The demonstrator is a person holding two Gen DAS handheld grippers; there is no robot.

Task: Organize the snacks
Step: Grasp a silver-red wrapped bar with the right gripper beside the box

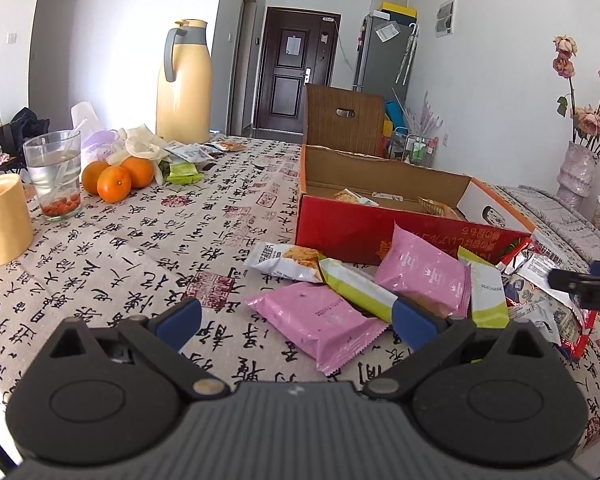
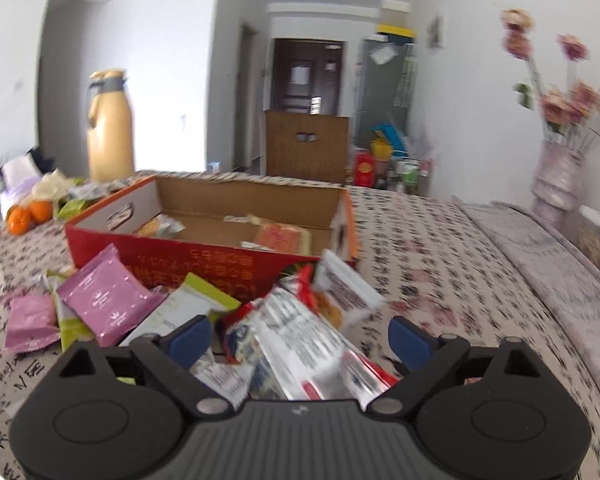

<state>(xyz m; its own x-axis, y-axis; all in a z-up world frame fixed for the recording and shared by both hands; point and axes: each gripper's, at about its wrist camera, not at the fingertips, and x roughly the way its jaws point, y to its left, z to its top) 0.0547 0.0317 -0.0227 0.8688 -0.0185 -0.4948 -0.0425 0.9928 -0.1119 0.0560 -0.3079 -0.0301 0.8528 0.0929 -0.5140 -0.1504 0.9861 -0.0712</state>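
A: Right gripper [image 2: 300, 338] spread wide, hanging over the silver-and-red packets [image 2: 300, 344], pressing on none. Left gripper [image 1: 296, 320] likewise apart, over the pink packet [image 1: 320, 322].

B: Lying where?

A: Heaped on the tablecloth [image 1: 140, 248], against the red cardboard box [image 1: 360, 232].

B: Handling?

A: Probably light, crinkly, slick film with brittle contents. Best pinched at a sealed edge, gently.

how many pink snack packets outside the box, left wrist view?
2. One pink packet lies flat on the tablecloth just ahead of the left gripper. The other pink packet leans against the red box, behind a green-and-white bar. More may be hidden under the pile.
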